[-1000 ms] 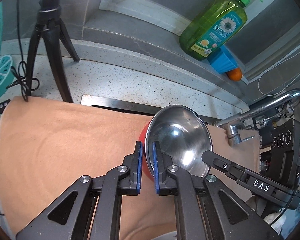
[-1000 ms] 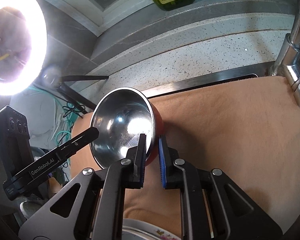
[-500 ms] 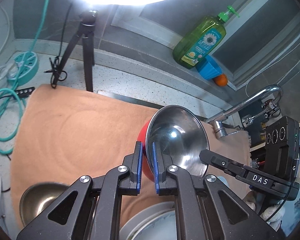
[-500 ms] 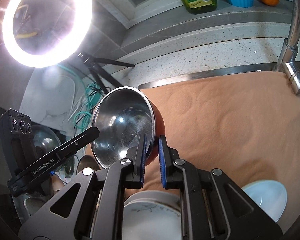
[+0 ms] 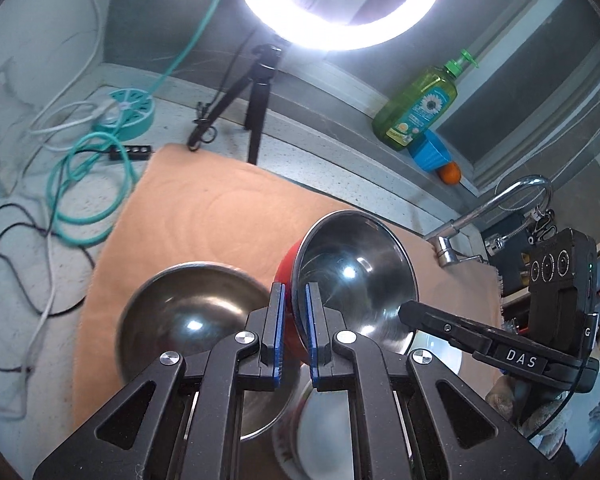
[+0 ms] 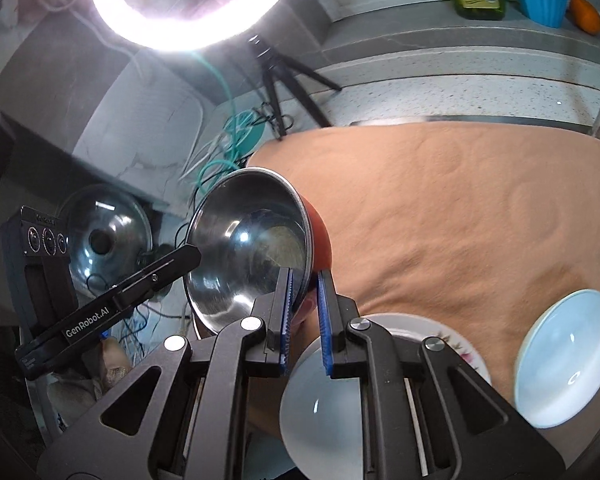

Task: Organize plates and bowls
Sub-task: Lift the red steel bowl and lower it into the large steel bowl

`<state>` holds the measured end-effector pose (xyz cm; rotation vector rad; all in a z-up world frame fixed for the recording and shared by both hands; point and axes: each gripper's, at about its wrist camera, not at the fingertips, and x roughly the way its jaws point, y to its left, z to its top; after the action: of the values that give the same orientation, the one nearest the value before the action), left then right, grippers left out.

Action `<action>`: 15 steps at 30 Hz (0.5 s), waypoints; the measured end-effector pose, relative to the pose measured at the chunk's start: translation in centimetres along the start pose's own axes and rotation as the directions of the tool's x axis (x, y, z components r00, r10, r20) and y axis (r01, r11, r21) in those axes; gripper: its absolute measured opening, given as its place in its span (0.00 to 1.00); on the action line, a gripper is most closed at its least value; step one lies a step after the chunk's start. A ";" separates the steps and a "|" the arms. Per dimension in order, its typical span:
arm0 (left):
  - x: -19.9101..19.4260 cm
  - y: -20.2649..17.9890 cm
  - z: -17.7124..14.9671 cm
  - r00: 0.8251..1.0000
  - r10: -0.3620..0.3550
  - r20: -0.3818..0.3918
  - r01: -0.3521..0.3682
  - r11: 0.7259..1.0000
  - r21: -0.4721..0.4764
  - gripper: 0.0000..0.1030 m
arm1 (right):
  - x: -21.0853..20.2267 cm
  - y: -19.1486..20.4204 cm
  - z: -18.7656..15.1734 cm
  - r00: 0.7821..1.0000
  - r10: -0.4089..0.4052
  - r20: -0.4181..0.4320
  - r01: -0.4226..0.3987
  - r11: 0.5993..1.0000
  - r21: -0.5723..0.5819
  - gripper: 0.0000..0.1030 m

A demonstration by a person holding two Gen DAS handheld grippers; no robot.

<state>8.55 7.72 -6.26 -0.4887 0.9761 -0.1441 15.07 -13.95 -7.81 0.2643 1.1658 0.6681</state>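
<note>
**Steel-lined red bowl held at its rim from both sides**

Stainless steel inside and red outside, the bowl (image 5: pixel 352 276) hangs tilted above a tan cloth (image 5: pixel 204 216) spread over the speckled bench (image 5: pixel 324 160), gripped from two sides at once. The left gripper (image 5: pixel 293 320) has its blue-padded fingers (image 5: pixel 277 328) drawn narrow on the bowl's rim, one pad on the red outer wall and one on the shiny inner wall. The right gripper (image 6: pixel 303 312) pinches the opposite rim the same way, its fingers (image 6: pixel 325 320) nearly together with the wall between them.

Below the left gripper, on the near left part of the cloth, a second steel bowl (image 5: pixel 188 320) sits upright. Just right of it, partly hidden by the gripper, is a white dish resting on a flower-edged plate (image 6: pixel 452 340); the right wrist view shows the dish's pale hollow (image 6: pixel 320 404) beneath the fingers. Further right on the cloth lies a separate pale blue bowl (image 6: pixel 568 356), apart from the plate.

At the far edge of the bench a lit ring light (image 5: pixel 340 4) stands on a small black tripod (image 5: pixel 256 92). On the ledge at the far right sit a green soap bottle (image 5: pixel 420 108), a blue cup (image 5: pixel 430 154) and an orange fruit (image 5: pixel 450 172), with a chrome tap (image 5: pixel 496 208) arching near them. Teal cable (image 5: pixel 88 184) coils on the far left of the bench, and a glass pot lid (image 6: pixel 100 236) shows off the cloth's left edge.
</note>
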 end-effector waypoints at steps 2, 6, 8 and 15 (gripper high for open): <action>-0.8 0.8 -0.5 1.000 0.012 0.009 -0.012 1.000 -0.012 0.08 | 0.7 0.8 -0.5 1.000 0.002 -0.017 -0.003 1.000 -0.018 0.12; -1.8 2.2 -1.5 0.999 0.032 0.013 -0.032 0.999 -0.036 0.08 | 2.0 2.3 -1.3 0.999 0.001 -0.048 -0.003 0.999 -0.048 0.12; -2.0 2.9 -1.9 0.999 0.044 0.012 -0.043 0.998 -0.045 0.08 | 2.8 2.8 -1.7 0.998 -0.003 -0.064 0.000 0.998 -0.061 0.12; -2.1 5.1 -3.0 0.997 0.079 -0.008 -0.080 0.994 -0.071 0.08 | 5.6 4.3 -2.4 0.993 -0.040 -0.108 0.029 0.994 -0.102 0.12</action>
<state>4.41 11.95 -8.44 -0.5141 1.0068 -0.0393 12.69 -7.49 -10.74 0.1232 1.2352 0.7160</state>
